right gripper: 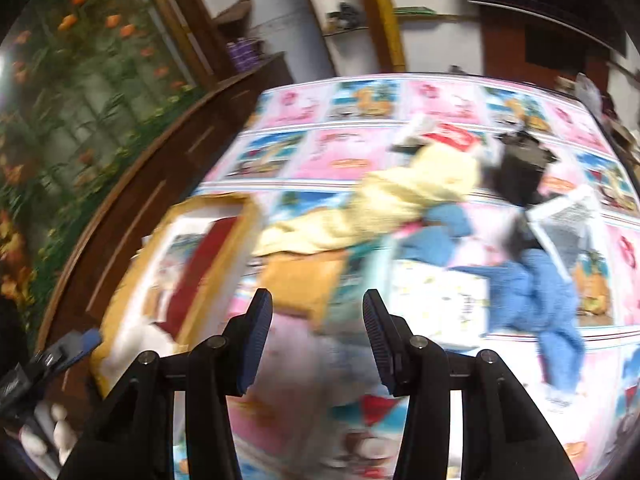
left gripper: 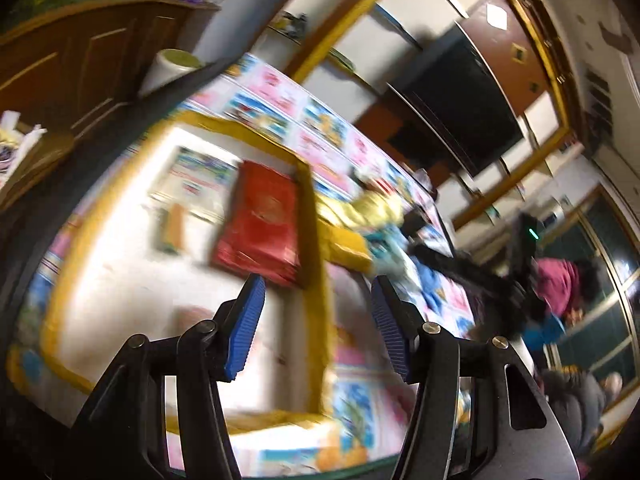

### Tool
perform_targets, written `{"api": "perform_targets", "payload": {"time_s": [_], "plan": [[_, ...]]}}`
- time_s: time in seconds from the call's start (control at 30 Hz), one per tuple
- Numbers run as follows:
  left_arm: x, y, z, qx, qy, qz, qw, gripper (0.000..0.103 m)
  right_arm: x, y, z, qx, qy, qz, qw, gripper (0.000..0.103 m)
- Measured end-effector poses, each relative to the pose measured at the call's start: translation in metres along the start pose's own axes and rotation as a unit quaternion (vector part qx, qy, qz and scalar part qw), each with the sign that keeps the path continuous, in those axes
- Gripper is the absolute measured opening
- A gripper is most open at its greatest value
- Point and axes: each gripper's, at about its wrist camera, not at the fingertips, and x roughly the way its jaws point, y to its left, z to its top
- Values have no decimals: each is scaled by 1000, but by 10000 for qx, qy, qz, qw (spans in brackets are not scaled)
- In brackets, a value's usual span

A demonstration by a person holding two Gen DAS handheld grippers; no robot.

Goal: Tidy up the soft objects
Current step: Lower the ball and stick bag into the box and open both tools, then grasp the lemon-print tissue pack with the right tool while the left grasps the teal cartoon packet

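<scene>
An open box with a yellow rim [left gripper: 316, 216] and white inside lies on the cartoon-print sheet, and a folded red cloth [left gripper: 258, 228] lies in it. My left gripper [left gripper: 318, 284] hovers open over the box's right rim, with nothing between its fingers. In the right wrist view a heap of soft things lies right of the box [right gripper: 240, 216]: a pale yellow garment [right gripper: 416, 196], a mustard cloth [right gripper: 304, 280], a white patterned cloth [right gripper: 440, 296] and a blue garment [right gripper: 540, 288]. My right gripper [right gripper: 316, 296] is open and empty above the sheet, just short of the mustard cloth.
A dark wooden cabinet [right gripper: 160, 184] runs along the bed's left side, with a flower-print panel [right gripper: 80, 100] behind it. A black object [right gripper: 520, 164] and a white-framed item [right gripper: 568, 216] lie beyond the heap. A white roll [left gripper: 172, 66] stands at the back.
</scene>
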Motion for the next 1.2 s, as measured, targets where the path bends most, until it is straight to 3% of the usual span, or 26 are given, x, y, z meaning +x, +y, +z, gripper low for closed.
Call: {"api": "perform_targets", "payload": {"time_s": [0.3,0.37,0.43,0.7,0.77,0.83,0.9,1.0,1.2], "plan": [[30,-43,-32,452,621,-99,9970,56,41,-25,26,48,139,-759,9970,47],[32,-46,-36,479,671,-81,9966,56,66,-20,26,-127,615,-826,9946,46],[32,-47,-39,510,685,-48,9963,56,79,-20,17,-186,964,-801,9919,42],[40,-51,-44,562,795,-6,9953,56,39,-18,-39,-243,1252,-304,9914,39],[44,-57,-47,624,857,-49,9944,56,26,-20,-53,-268,1245,-167,9917,39],[47,-64,-50,708,924,-95,9931,56,13,-28,-59,-126,1220,287,9920,40],[50,-70,-54,812,998,-106,9916,56,-13,-44,-60,124,810,578,9950,43],[58,-78,-58,882,1112,-106,9898,56,-50,-74,-63,344,149,272,9989,60],[82,-95,-64,827,1367,-72,9871,56,-58,-111,-78,640,174,-81,9978,61]]}}
